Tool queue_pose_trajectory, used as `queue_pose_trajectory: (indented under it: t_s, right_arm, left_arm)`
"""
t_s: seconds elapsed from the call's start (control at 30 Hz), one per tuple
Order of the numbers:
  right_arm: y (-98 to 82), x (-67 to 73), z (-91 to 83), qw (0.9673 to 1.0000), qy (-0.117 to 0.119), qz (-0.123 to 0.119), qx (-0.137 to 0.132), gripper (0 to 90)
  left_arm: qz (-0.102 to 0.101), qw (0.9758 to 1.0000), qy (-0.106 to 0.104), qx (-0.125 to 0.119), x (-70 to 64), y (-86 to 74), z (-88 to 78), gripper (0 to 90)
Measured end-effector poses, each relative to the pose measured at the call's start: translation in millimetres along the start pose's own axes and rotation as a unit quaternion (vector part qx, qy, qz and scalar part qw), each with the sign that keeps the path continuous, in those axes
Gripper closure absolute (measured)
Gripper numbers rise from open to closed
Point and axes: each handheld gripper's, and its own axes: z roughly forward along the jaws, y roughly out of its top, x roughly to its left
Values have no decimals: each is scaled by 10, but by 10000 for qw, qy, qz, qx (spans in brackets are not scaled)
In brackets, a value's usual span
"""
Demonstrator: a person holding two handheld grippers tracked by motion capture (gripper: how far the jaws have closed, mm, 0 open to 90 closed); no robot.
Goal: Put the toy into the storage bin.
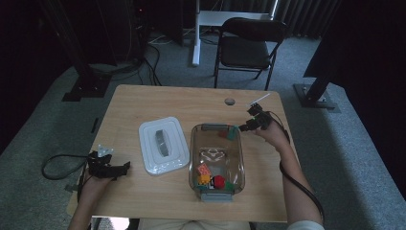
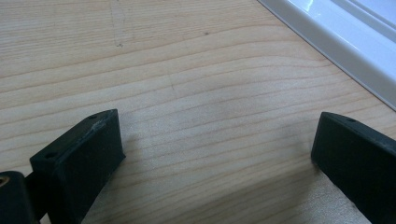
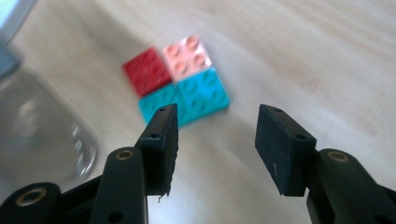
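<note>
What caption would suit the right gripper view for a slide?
Open right gripper nears a block cluster of red, pink and teal on the wooden table.

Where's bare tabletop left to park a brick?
Free: the far-left stretch of the light wooden table beyond the white rectangular lid, and the near-left strip before it. Crowded: the clear plastic bin and its far-right corner, by the right claw.

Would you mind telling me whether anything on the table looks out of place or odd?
One thing stands out: a cluster of bricks, red, pink and teal, lies on the bare table beside the clear container, while other bricks sit inside it. The white lid lies off to the container's side. Nothing looks spilled or damaged.
</note>
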Motion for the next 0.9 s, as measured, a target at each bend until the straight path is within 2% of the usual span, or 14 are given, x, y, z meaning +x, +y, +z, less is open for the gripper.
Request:
queue_pose_trajectory:
  t_s: [0.2, 0.23, 0.3, 0.37, 0.5, 0.73, 0.83, 0.9]
  right_arm:
    - [159, 11, 194, 9999, 87, 136, 18, 488]
    - [214, 40, 285, 9998, 36, 84, 148, 488]
    - [245, 61, 347, 9997, -28, 39, 250, 488]
    - [268, 81, 406, 9995, 37, 28, 321, 488]
    - [279, 89, 482, 9992, 3, 2, 409, 488]
    - [254, 18, 526, 9987, 95, 155, 468, 482]
    - [220, -8, 550, 9979, 91, 173, 624, 489]
    - [188, -10, 577, 9970, -30, 93, 767, 509]
  left_arm:
    - [0, 10000, 0, 0, 0, 0, 0, 27]
    - [0, 10000, 0, 1, 0, 0, 0, 26]
    - [1, 10000, 0, 1, 0, 0, 0, 27]
    - [1, 10000, 0, 0, 0, 0, 0, 27]
    - [0, 10000, 0, 0, 0, 0, 0, 27]
    - [1, 10000, 0, 1, 0, 0, 0, 27]
    - [1, 10000, 0, 1, 0, 0, 0, 27]
    - [8, 10000, 0, 8, 1, 0, -1, 27]
